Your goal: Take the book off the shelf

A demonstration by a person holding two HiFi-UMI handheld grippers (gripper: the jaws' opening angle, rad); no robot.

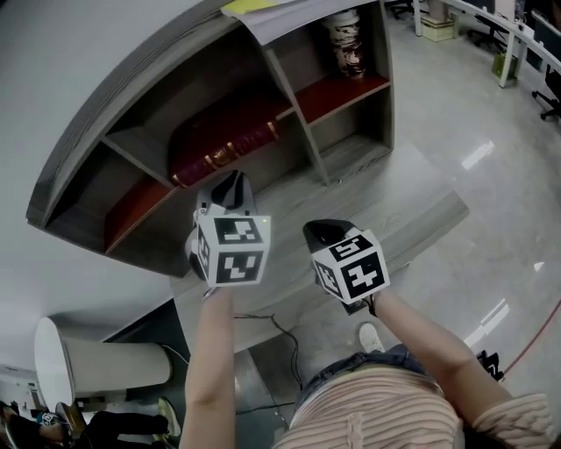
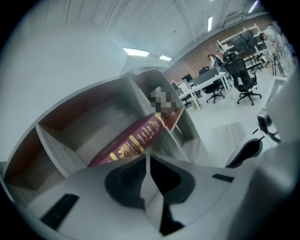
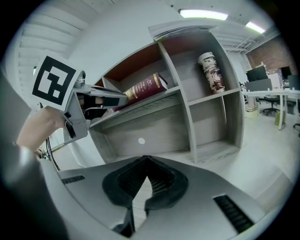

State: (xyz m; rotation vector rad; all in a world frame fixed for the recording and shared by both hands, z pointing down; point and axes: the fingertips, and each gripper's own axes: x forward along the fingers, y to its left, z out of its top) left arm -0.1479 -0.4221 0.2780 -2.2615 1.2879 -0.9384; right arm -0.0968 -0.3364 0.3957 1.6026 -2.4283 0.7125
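A maroon book [image 1: 221, 138] with gold print lies tilted in the upper left compartment of the grey wooden shelf [image 1: 140, 140]. My left gripper [image 1: 230, 181] is at that compartment's front edge, shut, with nothing between its jaws. In the left gripper view the book [image 2: 132, 142] lies just past the closed gripper [image 2: 147, 157]. The right gripper view shows the left gripper [image 3: 123, 97] right at the book's [image 3: 143, 87] lower end. My right gripper [image 1: 317, 231] hangs lower, in front of the shelf's middle, and its jaws [image 3: 146, 159] are shut and empty.
A patterned cylinder [image 1: 345, 40] stands in the upper right compartment. Papers [image 1: 263, 10] lie on the shelf's top. The shelf stands on a grey tabletop [image 1: 399, 210]. A white bin [image 1: 96, 364] is at the lower left; desks and office chairs [image 2: 243, 82] are farther off.
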